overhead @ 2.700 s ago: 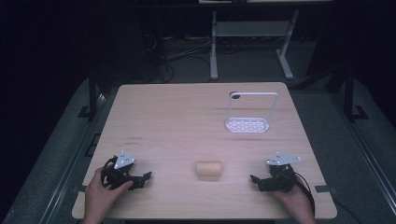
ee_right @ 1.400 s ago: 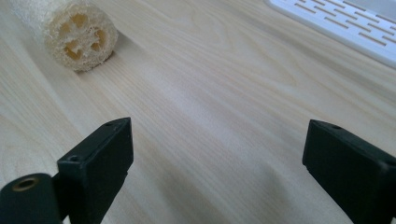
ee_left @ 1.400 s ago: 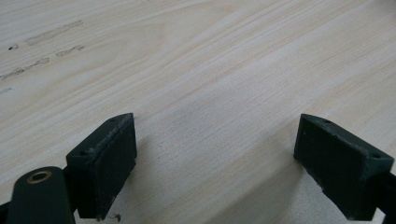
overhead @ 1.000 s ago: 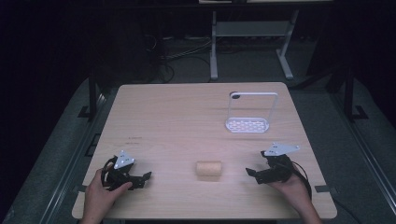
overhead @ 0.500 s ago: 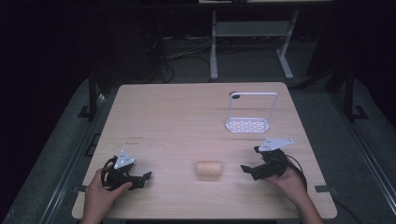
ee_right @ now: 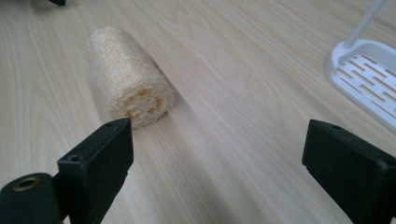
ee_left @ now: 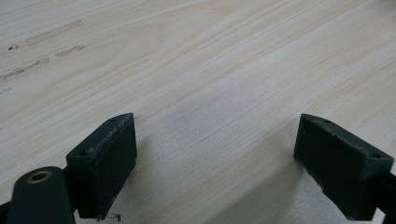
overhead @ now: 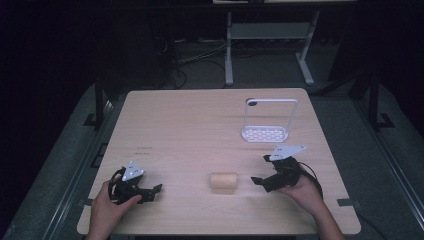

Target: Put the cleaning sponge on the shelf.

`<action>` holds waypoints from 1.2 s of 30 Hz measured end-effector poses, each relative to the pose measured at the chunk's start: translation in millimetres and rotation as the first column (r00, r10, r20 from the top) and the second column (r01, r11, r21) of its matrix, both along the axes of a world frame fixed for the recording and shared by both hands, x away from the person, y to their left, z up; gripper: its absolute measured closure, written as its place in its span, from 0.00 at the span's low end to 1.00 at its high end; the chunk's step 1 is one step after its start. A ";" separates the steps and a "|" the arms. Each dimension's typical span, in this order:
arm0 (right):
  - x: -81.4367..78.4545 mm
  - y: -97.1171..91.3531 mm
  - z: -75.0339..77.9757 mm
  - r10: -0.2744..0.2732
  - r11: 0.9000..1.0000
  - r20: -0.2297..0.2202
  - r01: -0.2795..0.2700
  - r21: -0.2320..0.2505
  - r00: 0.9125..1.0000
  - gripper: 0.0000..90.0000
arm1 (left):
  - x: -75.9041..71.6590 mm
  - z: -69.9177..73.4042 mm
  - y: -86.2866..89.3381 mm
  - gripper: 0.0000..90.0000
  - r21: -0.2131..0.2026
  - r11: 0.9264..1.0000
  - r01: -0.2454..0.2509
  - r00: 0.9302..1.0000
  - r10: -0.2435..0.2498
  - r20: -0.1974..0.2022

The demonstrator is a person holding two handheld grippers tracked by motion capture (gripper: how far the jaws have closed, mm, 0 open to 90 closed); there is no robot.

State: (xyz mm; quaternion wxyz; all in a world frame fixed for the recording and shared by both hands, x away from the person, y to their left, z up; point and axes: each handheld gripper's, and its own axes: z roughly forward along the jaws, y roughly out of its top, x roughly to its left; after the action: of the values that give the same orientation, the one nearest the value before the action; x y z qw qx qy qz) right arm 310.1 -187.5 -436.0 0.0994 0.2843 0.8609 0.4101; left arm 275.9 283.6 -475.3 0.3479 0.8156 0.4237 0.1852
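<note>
From above, the pale beige cylindrical loofah piece (overhead: 223, 182) lies on its side near the front edge of the light wooden table (overhead: 200, 125), between the two grippers. The right gripper (overhead: 260, 181) is just beside it, jaws spread wide and holding nothing. Its own view shows more: the porous cut end of the loofah (ee_right: 127, 84) and the slotted base of the white plastic rack with a tall loop handle (ee_right: 369, 74). The left gripper (overhead: 152, 192) rests well apart from the loofah, jaws also spread, and its view shows bare wood grain (ee_left: 210, 70).

Rough fibrous loofah (ee_right: 127, 88), matt wooden table (overhead: 190, 125)
</note>
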 end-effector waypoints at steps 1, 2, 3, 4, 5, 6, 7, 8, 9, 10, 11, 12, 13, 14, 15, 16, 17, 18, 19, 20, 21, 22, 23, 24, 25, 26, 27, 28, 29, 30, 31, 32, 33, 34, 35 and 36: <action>1.0 2.6 1.0 0.013 1.000 -0.002 -0.013 0.000 1.000 0.10 | 0.0 0.0 0.0 0.14 0.000 1.000 0.000 1.000 0.000 0.000; 1.7 3.9 1.3 0.022 1.000 0.000 -0.022 0.001 1.000 0.09 | 0.0 0.0 0.0 0.14 0.000 1.000 0.000 1.000 0.000 0.000; 1.7 3.9 1.3 0.022 1.000 0.000 -0.022 0.001 1.000 0.09 | 0.0 0.0 0.0 0.14 0.000 1.000 0.000 1.000 0.000 0.000; 2.2 5.1 1.7 0.027 1.000 -0.001 -0.027 0.007 1.000 0.09 | 0.0 0.0 0.0 0.14 0.000 1.000 -0.001 1.000 0.001 0.000; 3.2 7.2 2.2 0.043 0.999 -0.003 -0.043 0.007 0.999 0.09 | 0.0 0.0 0.0 0.14 0.000 1.000 -0.001 1.000 0.001 0.000; 3.2 7.2 2.2 0.043 0.999 -0.003 -0.043 0.007 0.999 0.09 | 0.0 0.0 0.0 0.14 0.000 1.000 -0.001 1.000 0.001 0.000; 3.6 8.3 2.3 0.050 0.999 -0.005 -0.050 0.006 0.999 0.09 | 0.0 0.0 0.0 0.14 0.000 1.000 -0.001 1.000 0.001 0.000; 4.6 10.1 2.4 0.064 0.998 -0.007 -0.064 0.008 0.998 0.09 | 0.0 0.0 0.0 0.14 0.000 1.000 0.000 1.000 0.000 0.000; 4.8 10.9 2.7 0.066 0.998 -0.012 -0.066 0.009 0.998 0.09 | 0.0 0.0 0.0 0.14 0.000 1.000 0.000 1.000 0.000 0.000; 5.1 11.2 2.9 0.070 0.998 -0.011 -0.070 0.008 0.997 0.09 | 0.0 0.0 0.0 0.14 0.000 1.000 0.000 1.000 0.000 0.000; 5.1 11.2 2.9 0.070 0.998 -0.011 -0.070 0.008 0.997 0.09 | 0.0 0.0 0.0 0.14 0.000 1.000 0.000 1.000 0.000 0.000; 5.6 11.8 3.2 0.074 0.997 -0.011 -0.074 0.009 0.997 0.09 | 0.0 0.0 0.0 0.14 0.000 1.000 0.000 1.000 0.000 0.000; 6.2 12.6 3.6 0.079 0.997 -0.012 -0.079 0.013 0.997 0.09 | 0.0 0.0 0.0 0.14 0.000 1.000 -0.001 1.000 0.001 0.000; 7.1 13.9 4.4 0.088 0.996 -0.012 -0.088 0.013 0.996 0.09 | 0.0 0.0 0.0 0.14 0.000 1.000 0.000 1.000 0.000 0.000; 7.1 13.9 4.4 0.088 0.996 -0.012 -0.088 0.013 0.996 0.09 | 0.0 0.0 0.0 0.14 0.000 1.000 0.000 1.000 0.000 0.000; 7.6 15.3 4.8 0.095 0.995 -0.015 -0.095 0.017 0.995 0.09 | 0.0 0.0 0.0 0.14 0.000 1.000 0.000 1.000 0.000 0.001; 8.3 17.5 5.6 0.105 0.994 -0.015 -0.105 0.016 0.994 0.09 | 0.0 0.0 0.0 0.14 0.000 1.000 0.000 1.000 0.000 0.000; 8.3 17.5 5.6 0.105 0.994 -0.015 -0.105 0.016 0.994 0.09 | 0.0 0.0 0.0 0.14 0.000 1.000 0.000 1.000 0.000 0.000; 9.2 19.7 5.9 0.117 0.993 -0.015 -0.117 0.017 0.993 0.09 | 0.0 0.0 0.0 0.14 0.000 1.000 0.000 1.000 0.000 0.000; 9.5 20.9 6.0 0.121 0.993 -0.012 -0.120 0.018 0.993 0.09 | 0.0 0.0 0.0 0.14 0.000 1.000 0.000 1.000 0.000 0.000; 9.9 21.8 6.3 0.125 0.992 -0.012 -0.125 0.019 0.992 0.09 | 0.0 0.0 0.0 0.14 0.000 1.000 0.000 1.000 0.000 0.000; 9.9 21.8 6.3 0.125 0.992 -0.012 -0.125 0.019 0.992 0.09 | 0.0 0.0 0.0 0.14 0.000 1.000 0.000 1.000 0.000 0.000; 10.8 23.8 6.8 0.134 0.991 -0.013 -0.134 0.021 0.991 0.09 | 0.0 0.0 0.0 0.14 0.000 1.000 -0.001 1.000 0.001 0.000; 11.3 24.9 7.0 0.139 0.990 -0.011 -0.139 0.024 0.990 0.09 | 0.0 0.0 0.0 0.14 0.000 1.000 -0.001 1.000 0.001 0.000; 11.3 24.9 7.0 0.139 0.990 -0.011 -0.139 0.024 0.990 0.09 | 0.0 0.0 0.0 0.14 0.000 1.000 0.000 1.000 0.000 0.000; 11.7 25.9 7.6 0.143 0.990 -0.014 -0.142 0.023 0.990 0.09 | 0.0 0.0 0.0 0.14 0.000 1.000 -0.001 1.000 0.001 0.000; 12.8 28.1 8.5 0.150 0.989 -0.011 -0.150 0.020 0.989 0.09 | 0.0 0.0 0.0 0.14 0.000 1.000 0.000 1.000 0.000 0.000; 13.5 29.2 9.1 0.156 0.988 -0.014 -0.156 0.022 0.988 0.09 | 0.0 0.0 0.0 0.14 0.000 1.000 -0.001 1.000 0.001 0.000; 14.3 30.3 9.4 0.161 0.987 -0.012 -0.161 0.023 0.987 0.09 | 0.0 0.0 0.0 0.14 0.000 1.000 -0.001 1.000 0.001 0.000; 14.8 31.6 9.9 0.163 0.987 -0.012 -0.162 0.020 0.987 0.09 | 0.0 0.0 0.0 0.14 0.000 1.000 0.000 1.000 0.000 0.000; 15.4 32.8 10.3 0.168 0.986 -0.013 -0.167 0.022 0.986 0.09 | 0.0 0.0 0.0 0.14 0.000 1.000 0.000 1.000 0.000 0.000; 16.0 33.8 10.5 0.173 0.985 -0.012 -0.172 0.023 0.985 0.09 | 0.0 0.0 0.0 0.14 0.000 1.000 0.000 1.000 0.000 0.000; 16.8 35.5 11.1 0.178 0.984 -0.011 -0.178 0.022 0.984 0.09 | 0.0 0.0 0.0 0.14 0.000 1.000 0.000 1.000 0.000 0.000; 16.8 35.5 11.1 0.178 0.984 -0.011 -0.178 0.022 0.984 0.09 | 0.0 0.0 0.0 0.14 0.000 1.000 0.000 1.000 0.000 0.000; 17.9 38.4 11.9 0.191 0.981 -0.011 -0.191 0.021 0.982 0.09 | 0.0 0.0 0.0 0.14 0.000 1.000 0.000 1.000 0.000 0.000; 17.9 38.4 11.9 0.191 0.981 -0.011 -0.191 0.021 0.982 0.09 | 0.0 0.0 0.0 0.14 0.000 1.000 0.000 1.000 0.000 0.001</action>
State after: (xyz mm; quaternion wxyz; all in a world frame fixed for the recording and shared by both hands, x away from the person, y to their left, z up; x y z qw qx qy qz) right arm 328.0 -149.1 -424.1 0.0511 0.2042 0.8806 0.4245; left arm 275.9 283.6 -475.3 0.3479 0.8154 0.4238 0.1855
